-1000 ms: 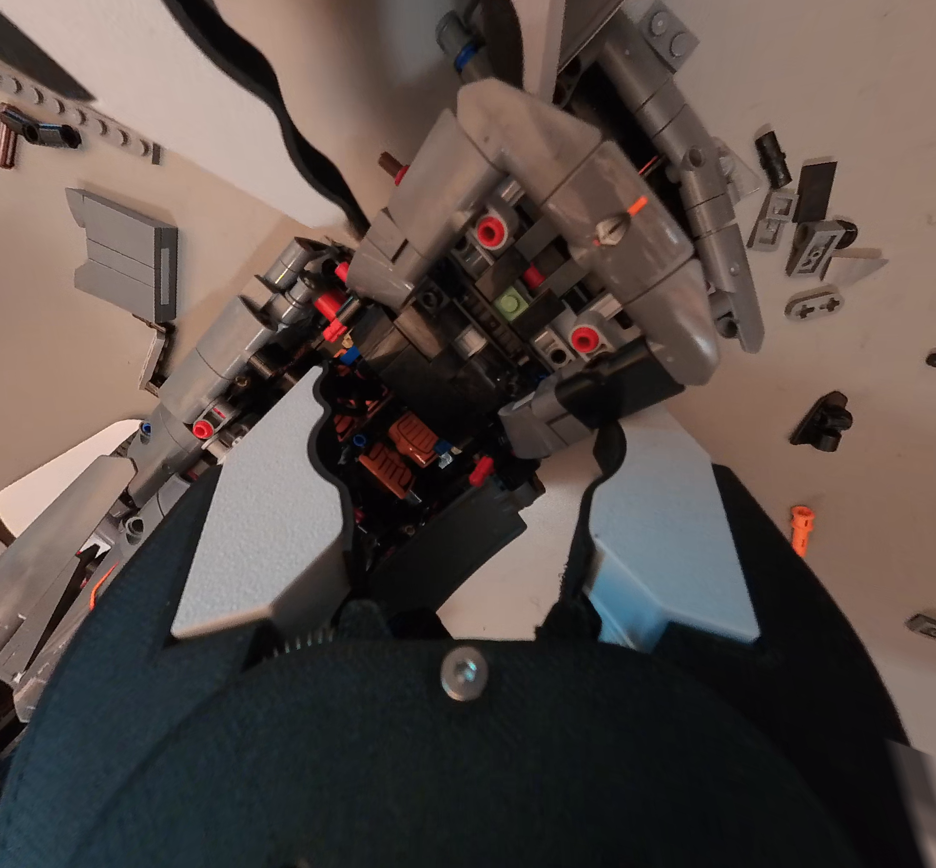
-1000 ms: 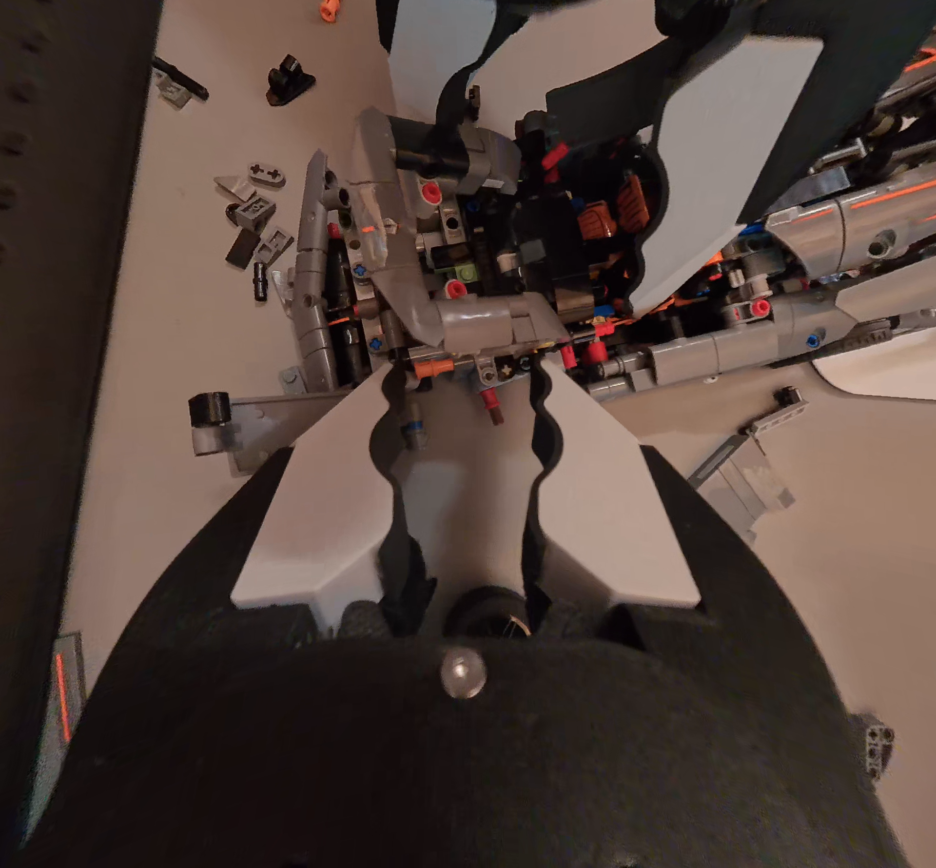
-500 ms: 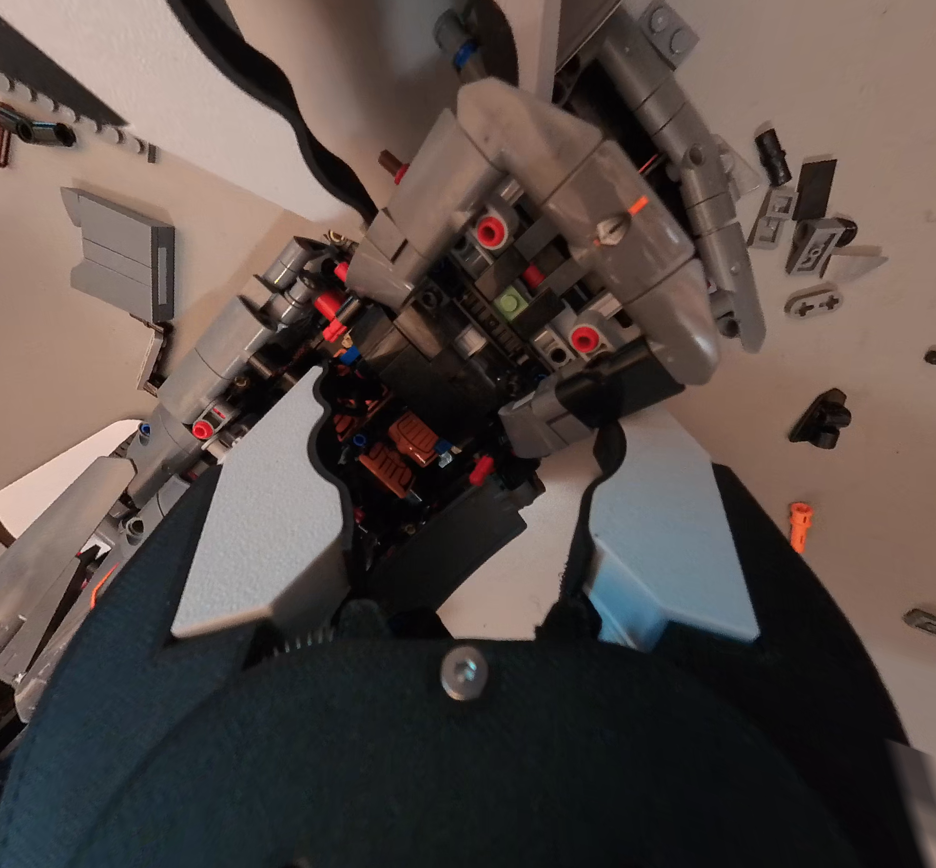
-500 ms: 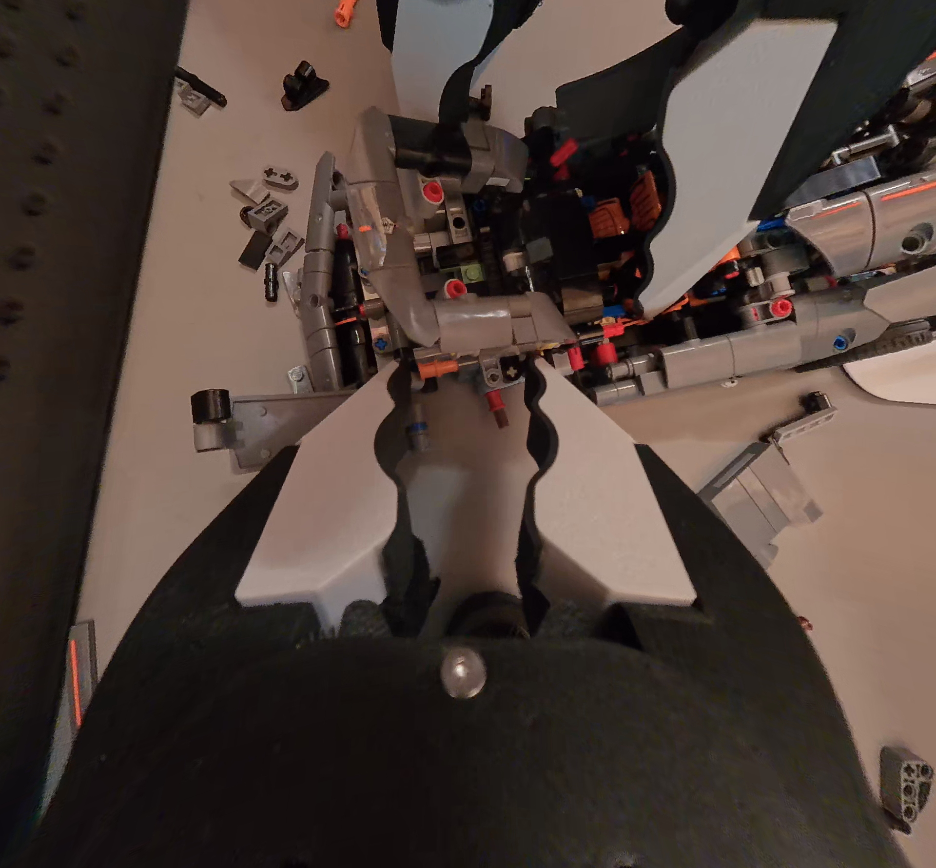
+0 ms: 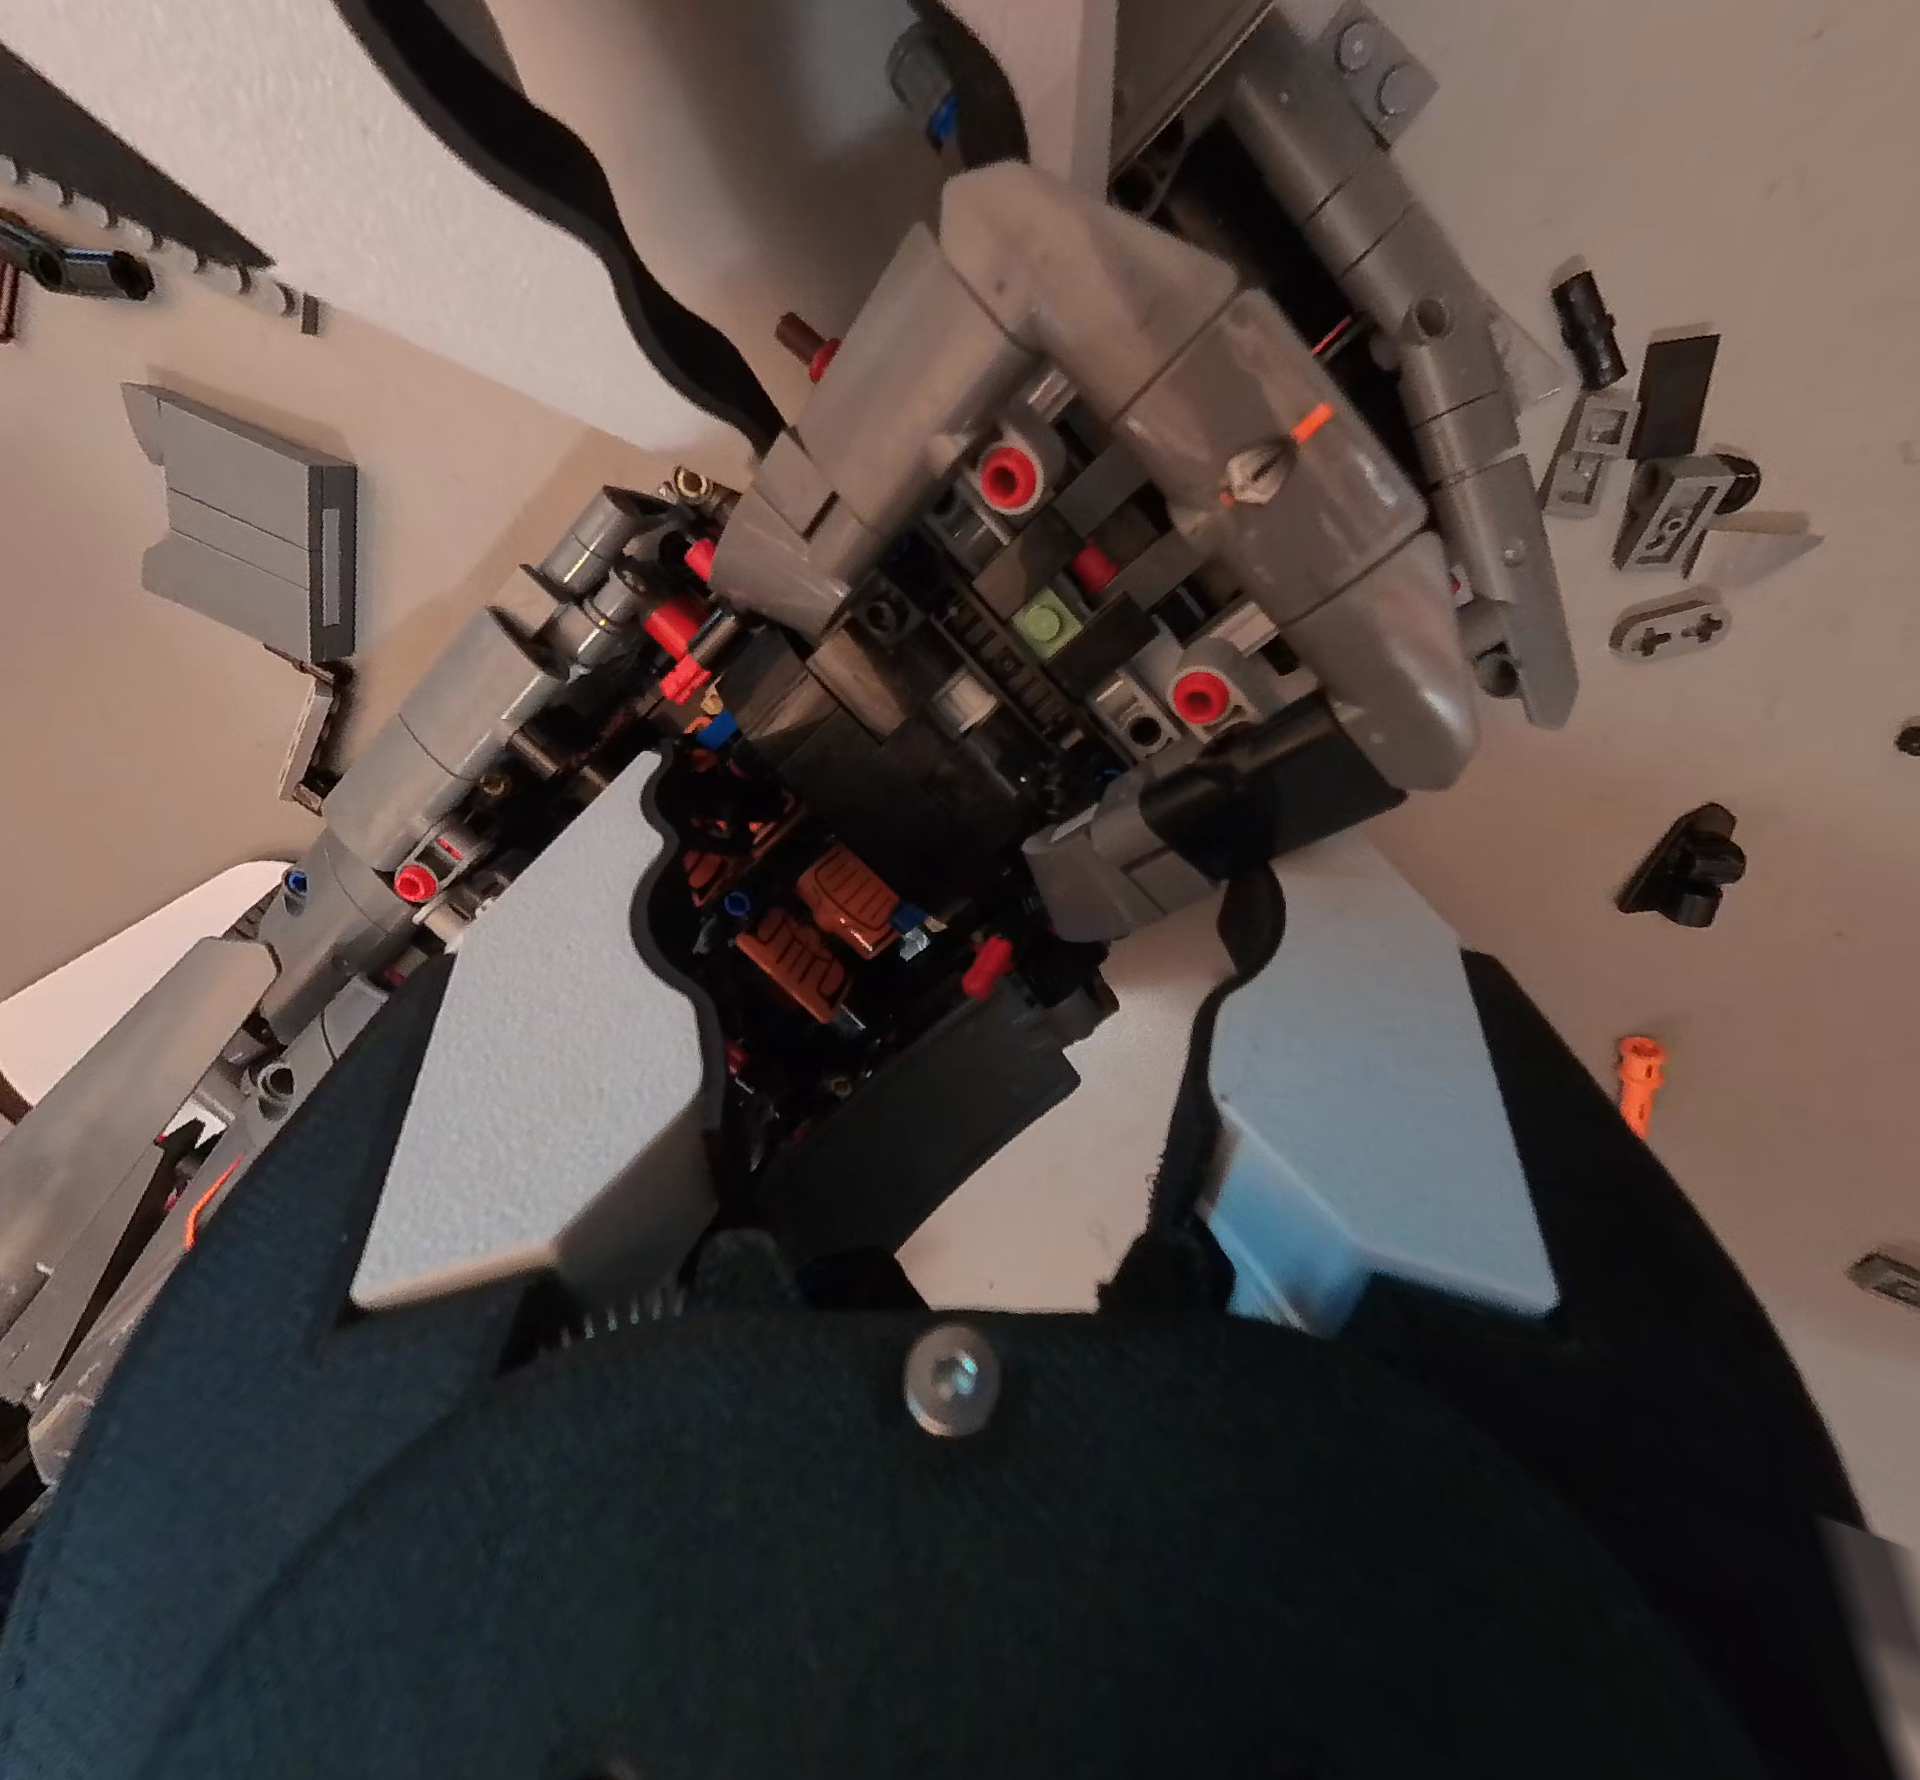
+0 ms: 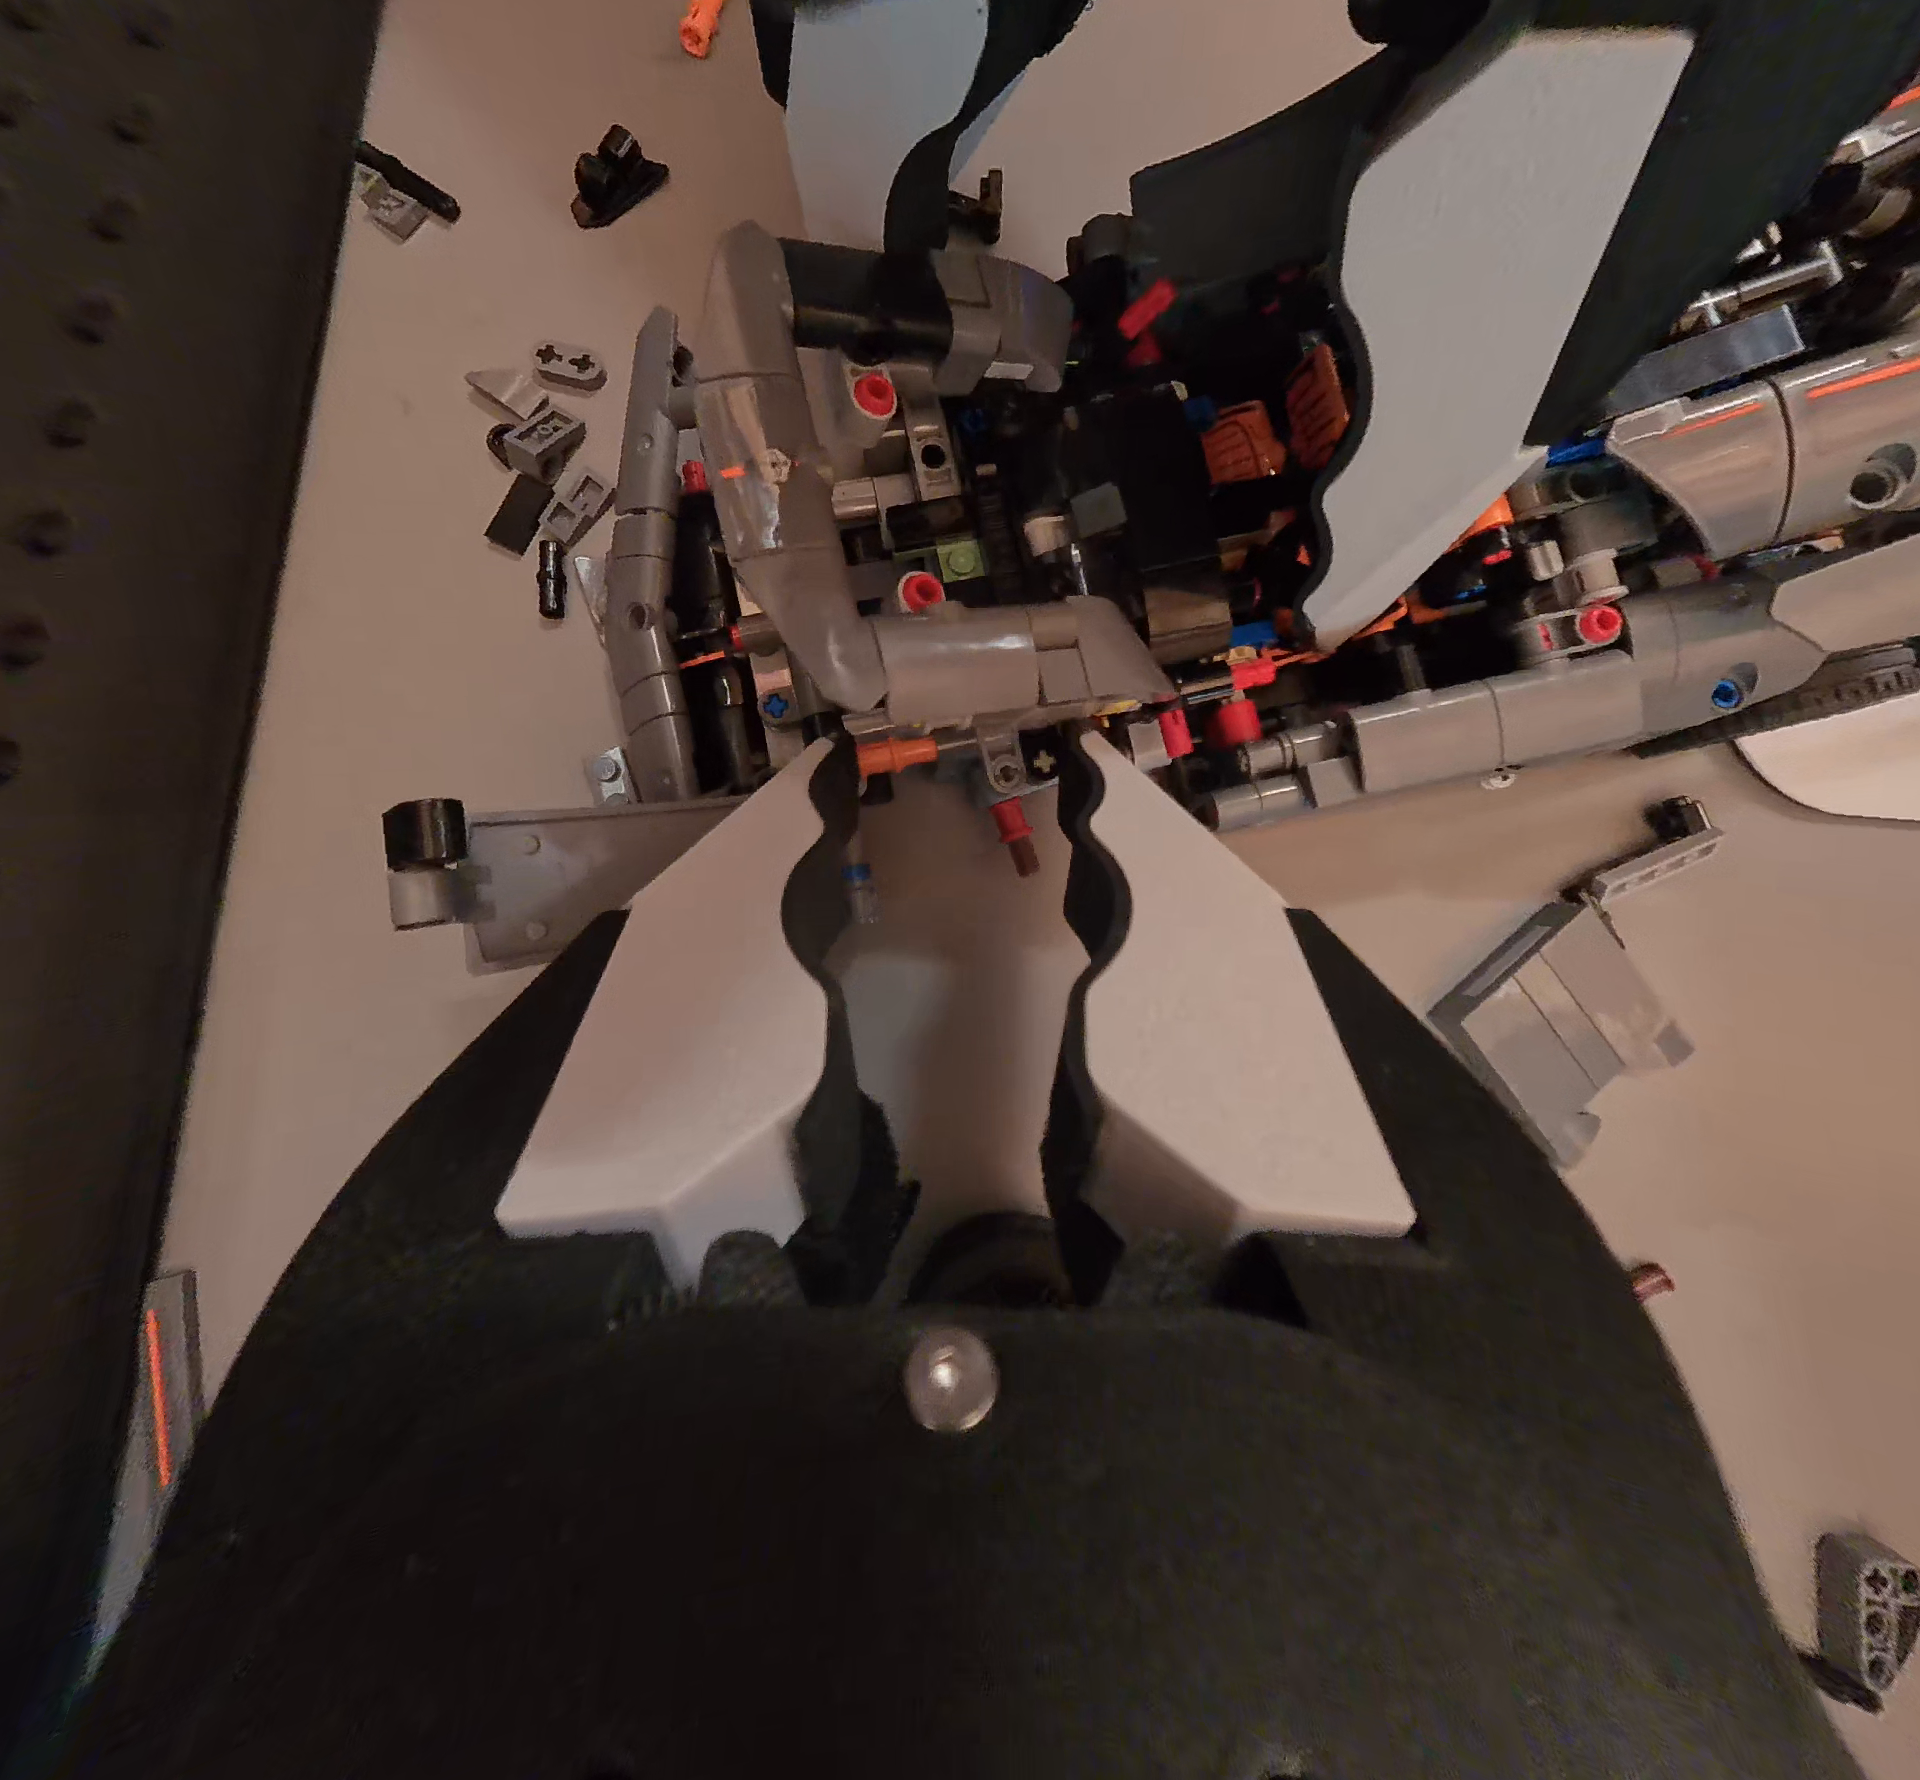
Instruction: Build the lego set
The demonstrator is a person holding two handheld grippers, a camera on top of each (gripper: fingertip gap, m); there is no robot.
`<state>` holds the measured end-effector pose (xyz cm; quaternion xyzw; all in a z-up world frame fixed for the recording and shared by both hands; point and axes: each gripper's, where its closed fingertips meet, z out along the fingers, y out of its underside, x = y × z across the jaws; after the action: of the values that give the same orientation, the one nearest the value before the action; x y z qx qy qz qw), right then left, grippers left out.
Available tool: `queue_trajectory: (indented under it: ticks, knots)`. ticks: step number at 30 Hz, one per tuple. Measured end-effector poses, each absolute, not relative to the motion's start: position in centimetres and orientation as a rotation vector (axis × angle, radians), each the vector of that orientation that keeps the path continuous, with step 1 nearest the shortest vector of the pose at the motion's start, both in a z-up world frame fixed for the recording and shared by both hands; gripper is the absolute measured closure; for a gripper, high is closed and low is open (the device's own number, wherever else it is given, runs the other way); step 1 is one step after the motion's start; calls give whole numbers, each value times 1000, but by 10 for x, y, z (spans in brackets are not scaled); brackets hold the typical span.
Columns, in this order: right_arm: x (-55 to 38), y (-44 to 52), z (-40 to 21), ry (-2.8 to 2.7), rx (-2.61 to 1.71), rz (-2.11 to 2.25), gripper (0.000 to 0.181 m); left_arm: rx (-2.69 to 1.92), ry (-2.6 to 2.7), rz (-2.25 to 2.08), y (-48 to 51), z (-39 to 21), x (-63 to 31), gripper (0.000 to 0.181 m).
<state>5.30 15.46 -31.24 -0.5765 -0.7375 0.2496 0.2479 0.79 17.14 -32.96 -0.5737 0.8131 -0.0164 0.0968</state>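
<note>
A large grey and black lego model (image 5: 1091,504) with red pins and orange seats lies on the pale table; it also shows in the right wrist view (image 6: 935,650). My left gripper (image 5: 945,837) is shut on the model's body, one finger inside by the seats and the other against a grey and black side block. My right gripper (image 6: 956,754) grips the model's near edge, its tips flanking an orange pin (image 6: 896,754) and a grey connector. A red and brown pin (image 6: 1013,826) hangs between its fingers.
Loose parts lie beside the model: an orange pin (image 5: 1640,1086), a black clip (image 5: 1683,868), small grey pieces (image 5: 1662,504) and a grey panel (image 5: 249,525). A black studded plate (image 6: 156,483) borders the table. A grey wing piece (image 6: 499,857) lies near my right gripper. About 5 cm separates my left fingertips from my right. The grey wing piece (image 6: 499,857) lies some 6 cm from my right tips, 12 cm from my left tips.
The right wrist view has shifted slightly over the table. Both grippers stay where they were on the model, and their jaws have not changed.
</note>
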Motion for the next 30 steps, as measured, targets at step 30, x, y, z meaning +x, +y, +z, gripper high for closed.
queue_trajectory:
  ticks: [30]
  knots:
    - [52,153,-310,-1982,-1618,740,146,-1675,2412,-43,173,-330,7,81]
